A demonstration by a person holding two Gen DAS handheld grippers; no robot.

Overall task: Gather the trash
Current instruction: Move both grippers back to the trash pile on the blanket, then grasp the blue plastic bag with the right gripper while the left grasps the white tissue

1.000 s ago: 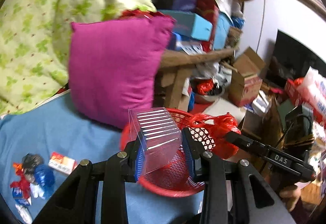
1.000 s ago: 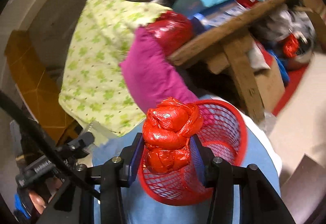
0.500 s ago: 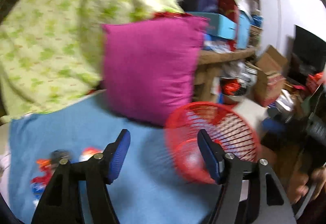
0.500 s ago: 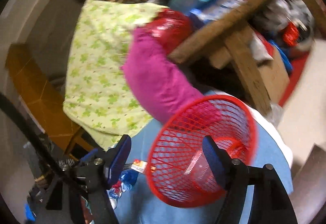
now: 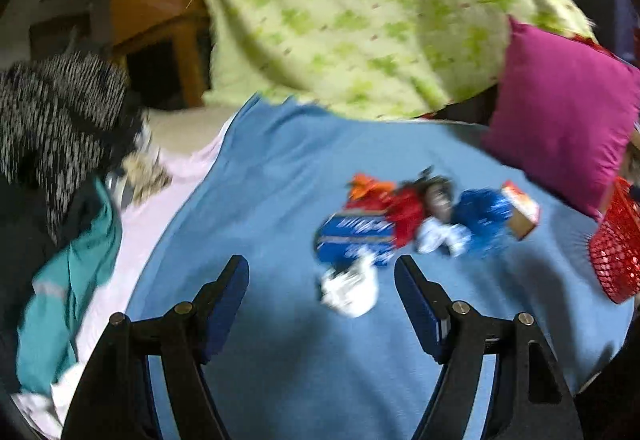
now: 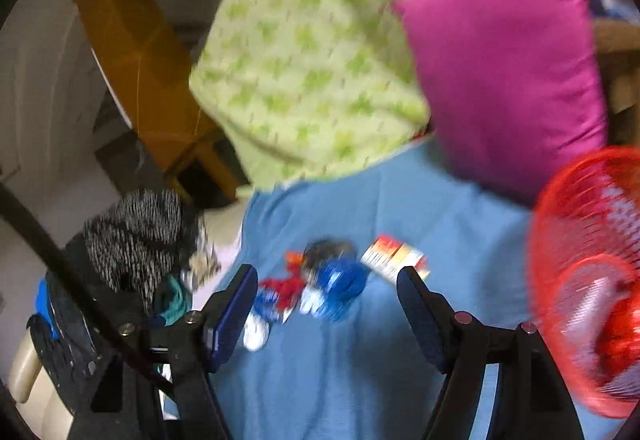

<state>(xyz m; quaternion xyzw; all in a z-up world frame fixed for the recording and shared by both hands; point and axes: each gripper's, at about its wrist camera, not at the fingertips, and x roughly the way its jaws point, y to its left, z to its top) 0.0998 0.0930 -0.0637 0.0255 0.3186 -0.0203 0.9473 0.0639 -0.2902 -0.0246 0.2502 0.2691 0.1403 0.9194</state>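
A pile of trash lies on the blue sheet [image 5: 280, 360]: a blue packet [image 5: 354, 236], a white crumpled wrapper [image 5: 352, 288], a red wrapper [image 5: 404, 211], a blue crinkled wrapper [image 5: 482, 213] and a small carton [image 5: 520, 207]. My left gripper [image 5: 320, 264] hovers just short of the pile, its jaws opening with nothing gripped. My right gripper [image 6: 327, 272] is open and empty, with the blue wrapper [image 6: 340, 284] and carton [image 6: 394, 258] beyond its fingers. The red mesh basket [image 6: 580, 240] at the right holds a red bag [image 6: 620, 344] and clear plastic.
A magenta pillow [image 5: 560, 119] and a green floral quilt [image 5: 360, 19] back the sheet. Clothes, black-and-white knit [image 5: 60, 111] and teal fabric [image 5: 68, 288], are heaped at the left. Wooden furniture [image 6: 140, 59] stands behind. The basket [image 5: 616, 252] sits at the sheet's right edge.
Both grippers opened: the left let go of a clear plastic box, the right of the red bag, which landed in the basket. Both then swung left toward the trash pile.
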